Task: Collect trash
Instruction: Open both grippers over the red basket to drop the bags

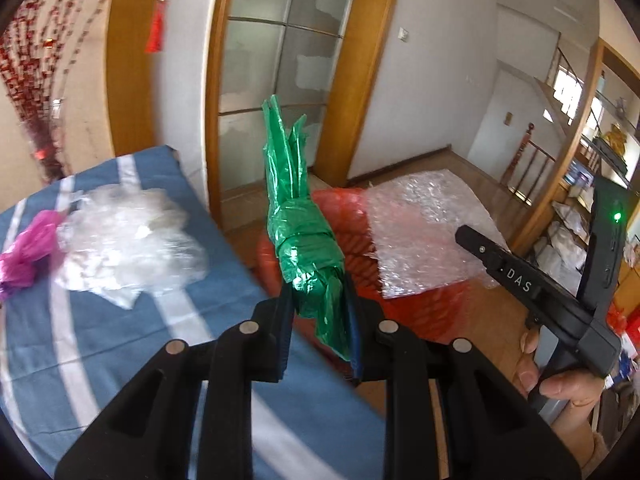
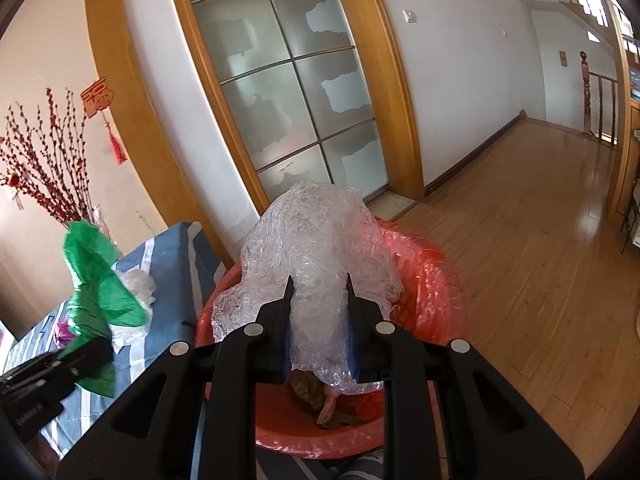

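Beside the striped blue surface (image 1: 120,340), left claw (image 1: 320,300) grips green bag (image 1: 308,248); right claw (image 2: 320,300) clamps bubble wrap (image 2: 320,240) over the red-lined bin (image 2: 424,276) on wood floor (image 2: 540,260).

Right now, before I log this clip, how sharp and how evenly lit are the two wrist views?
Left wrist view: the striped blue cloth smears with motion blur near the bottom, though the green bag in the left hand-held gripper stays fairly crisp. Right wrist view: mostly sharp; the bubble wrap glints, the green bag is blurred, the wooden floor shows glare. Both bend door frames and darken corners.
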`<state>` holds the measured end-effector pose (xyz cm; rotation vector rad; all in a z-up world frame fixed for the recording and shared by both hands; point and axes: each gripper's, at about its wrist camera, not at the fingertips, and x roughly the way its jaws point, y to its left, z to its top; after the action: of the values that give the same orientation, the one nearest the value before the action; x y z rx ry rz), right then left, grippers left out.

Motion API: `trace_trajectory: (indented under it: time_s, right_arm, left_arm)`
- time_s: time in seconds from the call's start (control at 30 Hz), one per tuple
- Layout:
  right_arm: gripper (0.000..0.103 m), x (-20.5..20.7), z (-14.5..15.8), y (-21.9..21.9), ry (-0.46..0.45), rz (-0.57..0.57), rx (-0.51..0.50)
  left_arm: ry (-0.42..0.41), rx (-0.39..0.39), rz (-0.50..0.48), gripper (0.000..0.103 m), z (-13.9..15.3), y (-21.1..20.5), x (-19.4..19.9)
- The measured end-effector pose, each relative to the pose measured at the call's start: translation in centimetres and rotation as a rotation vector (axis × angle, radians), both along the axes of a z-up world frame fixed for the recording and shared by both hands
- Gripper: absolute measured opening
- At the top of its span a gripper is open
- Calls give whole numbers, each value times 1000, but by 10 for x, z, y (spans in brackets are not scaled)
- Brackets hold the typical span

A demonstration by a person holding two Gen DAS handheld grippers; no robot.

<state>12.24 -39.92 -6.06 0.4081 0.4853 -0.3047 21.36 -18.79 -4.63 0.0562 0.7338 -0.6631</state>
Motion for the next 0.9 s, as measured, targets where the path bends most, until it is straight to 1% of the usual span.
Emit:
trace_trajectory:
  time_s: [0.23,0.4,0.43,0.5,0.57,0.6,0.63,0.8,0.87,0.9]
  right_arm:
    - [21,1,-2,-17,4,-36,23]
    - [21,7,-6,-25,5,-37,59]
    - [22,8,-7,-27,7,-34,67]
    - [29,9,-7,-29,4,-27,78]
    - [54,9,-7,-30,-3,-25,78]
    - [58,8,-6,-31,-9,-26,76]
    - [60,7,-6,-31,-9,-28,73]
    - [60,3,-6,-32,-5,-44,74]
    - [60,1,-4,-29,-3,-47,54]
    - [60,0,-4,-28,-2,-46,44]
  left_arm:
    - [41,22,-47,24,-20,-33,16]
    - [72,24,-53,25,-29,-45,25]
    - [80,22,-54,26,-31,-45,28]
    - [92,22,-52,31,-36,-51,31]
    - [94,20,-45,46,-37,-52,32]
    - [92,20,-41,47,-38,-51,32]
    - [90,24,-35,50,-39,-50,33]
    - [79,35,14,59,-37,-32,32]
    - [60,42,37,64,-34,-23,29]
    - [46,51,50,65,-33,-17,27]
